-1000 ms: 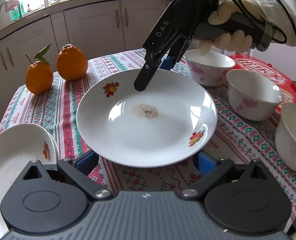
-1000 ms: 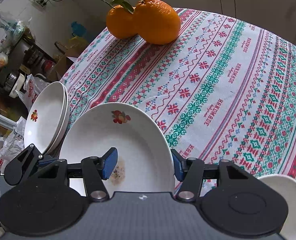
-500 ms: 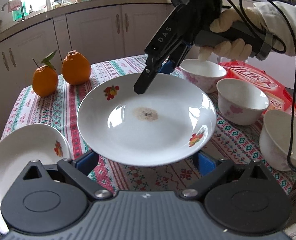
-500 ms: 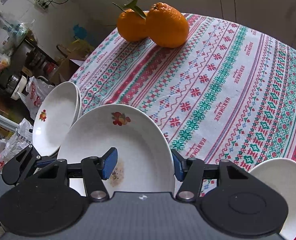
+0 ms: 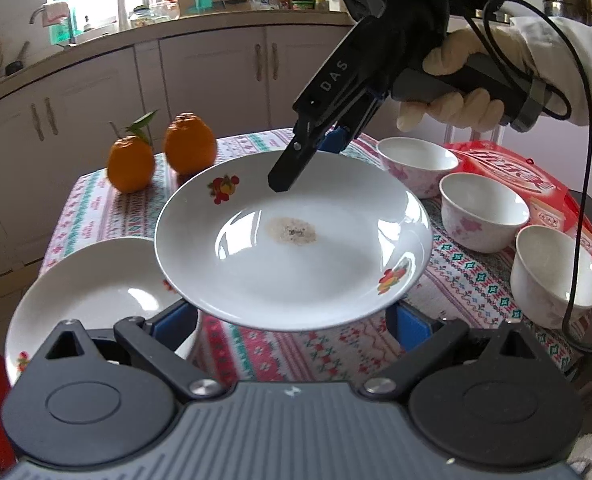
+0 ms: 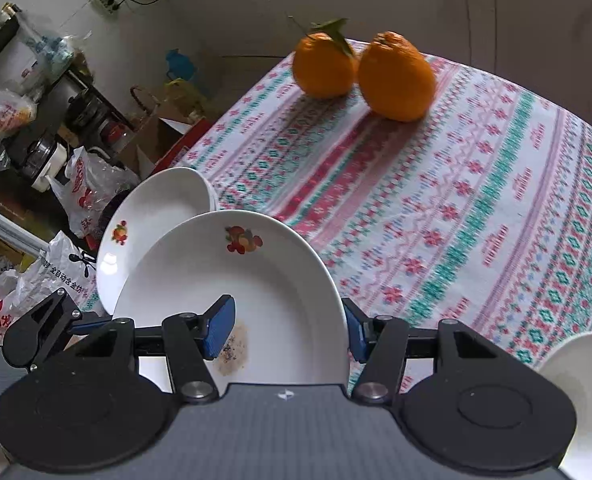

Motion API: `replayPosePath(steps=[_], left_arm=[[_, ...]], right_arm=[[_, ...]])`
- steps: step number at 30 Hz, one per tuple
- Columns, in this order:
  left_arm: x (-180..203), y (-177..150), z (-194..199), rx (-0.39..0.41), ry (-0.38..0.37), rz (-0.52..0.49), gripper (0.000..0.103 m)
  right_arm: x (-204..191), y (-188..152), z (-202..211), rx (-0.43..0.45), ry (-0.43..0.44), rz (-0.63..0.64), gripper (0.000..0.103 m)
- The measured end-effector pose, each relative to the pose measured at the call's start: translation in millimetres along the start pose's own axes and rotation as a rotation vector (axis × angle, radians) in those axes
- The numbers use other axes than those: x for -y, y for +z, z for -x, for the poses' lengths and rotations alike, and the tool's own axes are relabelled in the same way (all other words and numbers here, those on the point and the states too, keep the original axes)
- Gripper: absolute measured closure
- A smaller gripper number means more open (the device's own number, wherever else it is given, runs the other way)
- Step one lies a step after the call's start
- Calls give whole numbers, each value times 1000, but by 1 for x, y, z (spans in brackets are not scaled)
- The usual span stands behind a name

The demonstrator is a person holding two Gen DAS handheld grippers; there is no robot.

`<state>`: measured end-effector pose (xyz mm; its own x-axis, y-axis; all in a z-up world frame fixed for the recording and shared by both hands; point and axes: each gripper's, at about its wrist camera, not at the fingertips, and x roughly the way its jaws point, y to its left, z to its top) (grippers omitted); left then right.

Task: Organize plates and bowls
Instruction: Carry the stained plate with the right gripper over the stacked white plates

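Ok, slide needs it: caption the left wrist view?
Right gripper clamps the stained plate's far rim above the tablecloth.

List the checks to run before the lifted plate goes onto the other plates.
1. Right tool clamped on the plate rim: ok.
2. Plate lifted off the tablecloth: ok.
3. Left tool supporting the near rim: cannot tell; its pads stand wide apart below it.
4. Stack of plates bare on top: ok.
5. Bowls out of the path: ok, they stand on the opposite side.
6. Plate clean: not ok, brown stain at its centre.
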<state>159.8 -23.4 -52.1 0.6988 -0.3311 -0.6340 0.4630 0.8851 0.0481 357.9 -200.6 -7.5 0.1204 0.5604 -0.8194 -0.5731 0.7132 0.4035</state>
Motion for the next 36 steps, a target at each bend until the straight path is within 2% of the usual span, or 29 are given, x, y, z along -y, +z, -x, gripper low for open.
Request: replayPosePath(steps=[21, 28, 36], left_arm=[[-65, -40, 52, 13, 137, 111, 3], [-83, -51, 56, -9, 160, 149, 3], [-96, -53, 50, -16, 159, 172, 3]], right_arm=[[-94, 50, -69, -63, 72, 138, 40], [-111, 61, -99, -102, 84, 163, 40], [-106, 65, -117, -130, 90, 139, 40]])
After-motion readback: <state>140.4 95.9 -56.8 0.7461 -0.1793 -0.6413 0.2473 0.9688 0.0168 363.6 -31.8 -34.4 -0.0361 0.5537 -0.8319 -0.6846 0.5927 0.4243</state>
